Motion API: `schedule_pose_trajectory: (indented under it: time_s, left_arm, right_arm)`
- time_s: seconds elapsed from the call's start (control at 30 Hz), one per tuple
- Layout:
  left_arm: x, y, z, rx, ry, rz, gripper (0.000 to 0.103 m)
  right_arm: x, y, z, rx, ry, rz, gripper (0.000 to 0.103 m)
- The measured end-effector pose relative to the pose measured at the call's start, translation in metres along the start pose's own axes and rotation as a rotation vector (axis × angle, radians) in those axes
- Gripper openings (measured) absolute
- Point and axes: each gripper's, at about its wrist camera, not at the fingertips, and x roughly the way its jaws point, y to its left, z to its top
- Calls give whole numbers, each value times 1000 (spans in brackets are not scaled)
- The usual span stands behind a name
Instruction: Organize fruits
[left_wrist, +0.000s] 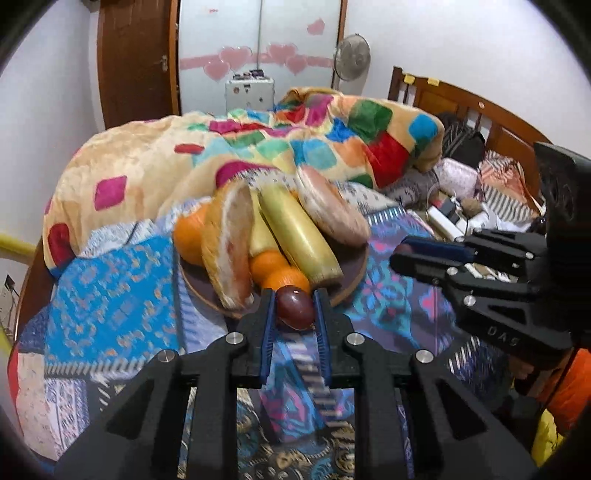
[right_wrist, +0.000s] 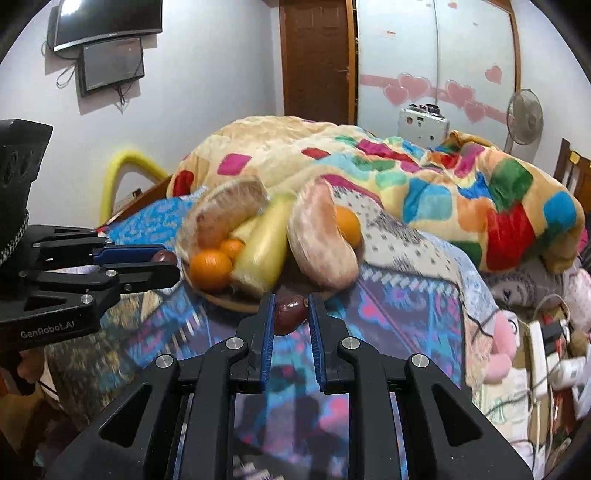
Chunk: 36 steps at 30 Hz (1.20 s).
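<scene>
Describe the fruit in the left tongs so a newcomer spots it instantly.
Start at the round wooden plate piled with fruit on the patterned bedspread. At its near rim, the left tongs are shut on a small dark red plum. Unlike the oranges behind it, it is maroon, glossy and egg-shaped.

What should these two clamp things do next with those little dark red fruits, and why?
Probably ease the left tool forward over the round wooden plate and let go. Each tool, the right tool too, pinches a small dark red fruit right at the plate's near rim, and the oranges, pomelo wedges and long yellow fruit already lie there.
</scene>
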Motion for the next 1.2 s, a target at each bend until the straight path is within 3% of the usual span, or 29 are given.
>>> schedule_pose_trajectory:
  time_s: [0.23, 0.6, 0.67, 0.83, 0.9, 1.0, 1.1, 1.2]
  left_arm:
    - [21, 13, 21, -13, 0, 14, 20]
    - [39, 5, 19, 45, 0, 47, 20]
    - [41, 8, 19, 32, 1, 48, 23]
    - [43, 15, 18, 4, 9, 19, 40]
    - [42, 14, 16, 4, 5, 16, 41]
    - [37, 13, 15, 8, -4, 25, 41]
    - [19, 13, 15, -4, -37, 28, 41]
    - [-8, 11, 16, -9, -91, 44, 41]
  right_arm:
    - [26, 8, 11, -42, 25, -5, 17]
    - [41, 4, 6, -39, 65, -24, 17]
    - [41, 2, 7, -30, 67, -18, 17]
    - [41, 2, 7, -28, 68, -15, 18]
    - [42, 2, 8, -26, 71, -11, 18]
    - [39, 3, 8, -32, 74, -16, 23]
    - [28, 7, 10, -43, 42, -31, 42]
    - [5, 14, 16, -59, -10, -56, 42]
